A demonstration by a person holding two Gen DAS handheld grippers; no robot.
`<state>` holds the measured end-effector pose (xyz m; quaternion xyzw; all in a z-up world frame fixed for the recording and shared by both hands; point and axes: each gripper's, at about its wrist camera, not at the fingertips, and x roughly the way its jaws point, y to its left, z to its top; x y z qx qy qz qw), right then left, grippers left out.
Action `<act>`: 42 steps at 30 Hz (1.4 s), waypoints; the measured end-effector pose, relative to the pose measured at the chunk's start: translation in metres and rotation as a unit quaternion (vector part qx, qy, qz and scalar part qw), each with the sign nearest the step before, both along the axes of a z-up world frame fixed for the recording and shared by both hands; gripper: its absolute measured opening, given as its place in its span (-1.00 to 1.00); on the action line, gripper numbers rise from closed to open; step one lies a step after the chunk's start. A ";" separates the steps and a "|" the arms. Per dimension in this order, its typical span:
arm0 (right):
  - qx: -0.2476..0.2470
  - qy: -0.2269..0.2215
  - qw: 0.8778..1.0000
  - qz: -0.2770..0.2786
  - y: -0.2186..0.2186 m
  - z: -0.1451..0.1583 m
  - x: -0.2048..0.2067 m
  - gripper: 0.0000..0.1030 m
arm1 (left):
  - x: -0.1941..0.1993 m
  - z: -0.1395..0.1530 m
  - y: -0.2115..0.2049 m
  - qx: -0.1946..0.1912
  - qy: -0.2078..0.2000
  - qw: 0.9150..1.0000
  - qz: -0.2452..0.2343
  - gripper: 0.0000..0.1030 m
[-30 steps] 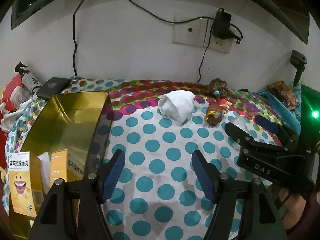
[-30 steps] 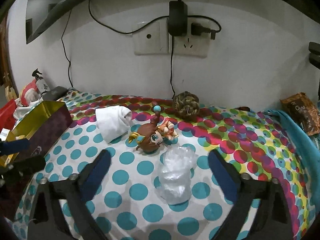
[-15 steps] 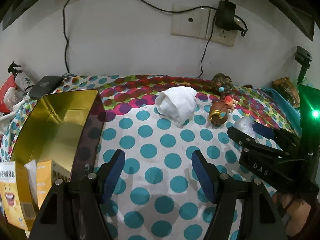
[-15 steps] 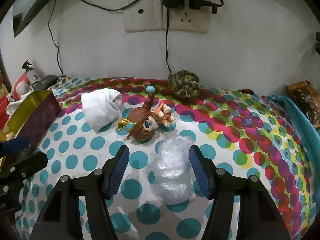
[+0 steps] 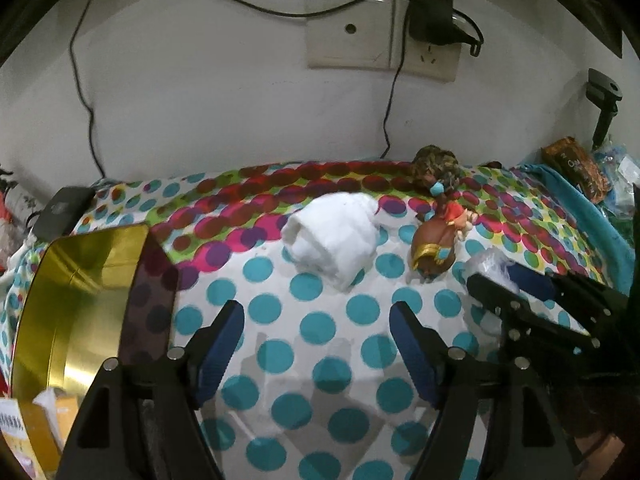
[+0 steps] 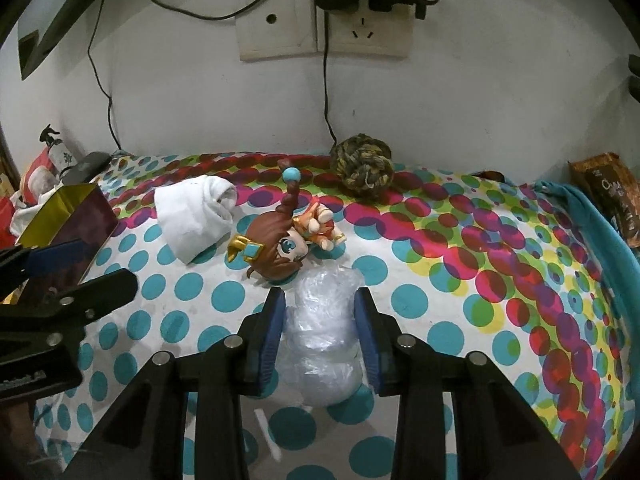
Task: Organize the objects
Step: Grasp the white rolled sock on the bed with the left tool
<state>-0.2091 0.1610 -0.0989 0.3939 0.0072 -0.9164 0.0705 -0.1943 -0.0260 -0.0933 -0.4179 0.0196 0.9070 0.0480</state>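
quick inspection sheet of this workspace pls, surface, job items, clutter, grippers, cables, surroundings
surface: polka-dot cloth over the table, lying flat.
job's things: crumpled clear plastic bag; folded white cloth; brown-haired doll figurine on its side; braided rope ball by the wall; open gold-lined tin box with cartons at its near end.
clutter: brown snack packet, teal fabric, black device.
grippers: right gripper closing, fingers on the plastic bag; left gripper opening, nothing between its fingers.
cables: black leads hang from the wall socket.
surroundings: white wall.
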 end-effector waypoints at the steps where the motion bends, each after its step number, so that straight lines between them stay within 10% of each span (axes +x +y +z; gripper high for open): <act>1: -0.001 0.000 1.000 0.000 0.001 0.000 0.000 -0.35 | -0.003 0.000 0.002 -0.003 0.001 1.000 -0.003 0.51; 42: -0.007 -0.007 1.000 0.001 0.003 0.004 0.000 -0.33 | -0.073 -0.030 0.016 -0.032 -0.023 0.999 -0.019 0.53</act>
